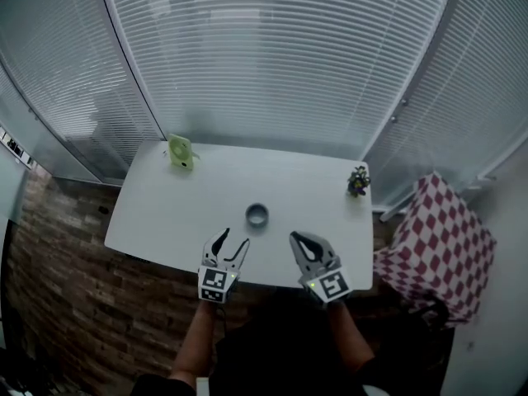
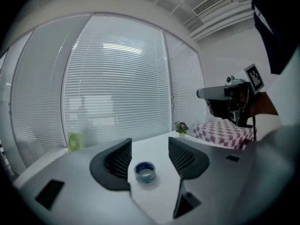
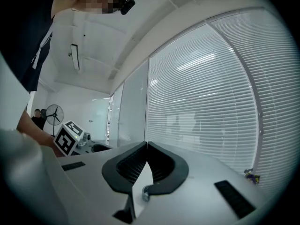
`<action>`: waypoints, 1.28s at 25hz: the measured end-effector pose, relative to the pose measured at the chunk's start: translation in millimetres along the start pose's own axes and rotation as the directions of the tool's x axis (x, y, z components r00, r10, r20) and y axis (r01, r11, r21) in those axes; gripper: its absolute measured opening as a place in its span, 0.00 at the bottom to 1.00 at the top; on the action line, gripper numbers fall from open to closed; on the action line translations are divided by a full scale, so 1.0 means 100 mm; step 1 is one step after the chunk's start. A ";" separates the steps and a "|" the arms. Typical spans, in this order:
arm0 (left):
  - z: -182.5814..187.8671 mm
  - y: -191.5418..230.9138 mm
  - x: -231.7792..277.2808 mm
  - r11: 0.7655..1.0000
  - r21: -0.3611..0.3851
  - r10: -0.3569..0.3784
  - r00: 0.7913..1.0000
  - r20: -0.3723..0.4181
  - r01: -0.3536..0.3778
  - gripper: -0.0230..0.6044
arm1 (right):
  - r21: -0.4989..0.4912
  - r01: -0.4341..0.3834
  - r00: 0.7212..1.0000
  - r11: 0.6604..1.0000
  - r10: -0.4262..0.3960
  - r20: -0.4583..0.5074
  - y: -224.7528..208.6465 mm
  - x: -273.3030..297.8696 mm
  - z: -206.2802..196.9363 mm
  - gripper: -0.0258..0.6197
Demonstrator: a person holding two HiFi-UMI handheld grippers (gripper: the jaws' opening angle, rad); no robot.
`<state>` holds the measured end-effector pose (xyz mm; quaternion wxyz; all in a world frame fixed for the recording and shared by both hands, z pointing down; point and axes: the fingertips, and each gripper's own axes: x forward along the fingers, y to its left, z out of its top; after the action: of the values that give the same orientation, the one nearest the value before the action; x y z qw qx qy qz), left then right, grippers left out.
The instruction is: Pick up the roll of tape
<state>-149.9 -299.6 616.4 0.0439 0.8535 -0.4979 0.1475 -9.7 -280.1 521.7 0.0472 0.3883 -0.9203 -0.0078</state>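
Note:
The roll of tape [image 1: 256, 215] lies flat on the white table [image 1: 165, 213], near its middle; it is grey with a blue inner rim. In the left gripper view the roll of tape [image 2: 145, 171] sits on the table ahead of the jaws, which stand apart around the line to it. My left gripper [image 1: 228, 243] is open, just short of the roll and to its lower left. My right gripper [image 1: 301, 239] hovers at the table's front edge to the roll's lower right, its tips touching and nothing held. In the right gripper view my right gripper [image 3: 146, 145] hides most of the roll.
A green device [image 1: 181, 151] stands at the table's back left corner and a small potted plant [image 1: 358, 180] at its back right. A chair with a red-and-white chequered cover [image 1: 436, 246] is right of the table. Window blinds [image 1: 272, 56] run behind it.

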 end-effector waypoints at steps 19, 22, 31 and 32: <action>-0.85 -0.21 1.07 0.988 0.065 -0.118 0.952 -0.282 0.142 0.41 | 0.003 0.013 1.000 1.000 -0.013 -0.021 -0.20 0.04 -0.08 0.05; -0.96 -0.24 1.20 0.986 0.072 -0.124 0.948 -0.293 0.151 0.41 | 0.014 0.009 1.000 1.000 -0.009 -0.021 -0.20 0.05 -0.08 0.05; -1.15 -0.27 1.48 0.980 0.114 -0.116 0.928 -0.355 0.166 0.41 | 0.023 0.000 0.998 1.000 0.002 -0.059 -0.26 0.06 -0.20 0.05; -1.20 -0.29 1.51 0.977 0.118 -0.121 0.921 -0.370 0.175 0.41 | 0.018 -0.004 0.998 1.000 0.005 -0.063 -0.26 0.07 -0.21 0.05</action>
<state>-80.7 -384.8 777.7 0.0818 0.8480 -0.4030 0.3343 6.5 -302.9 541.5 0.0729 0.3865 -0.9193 0.0127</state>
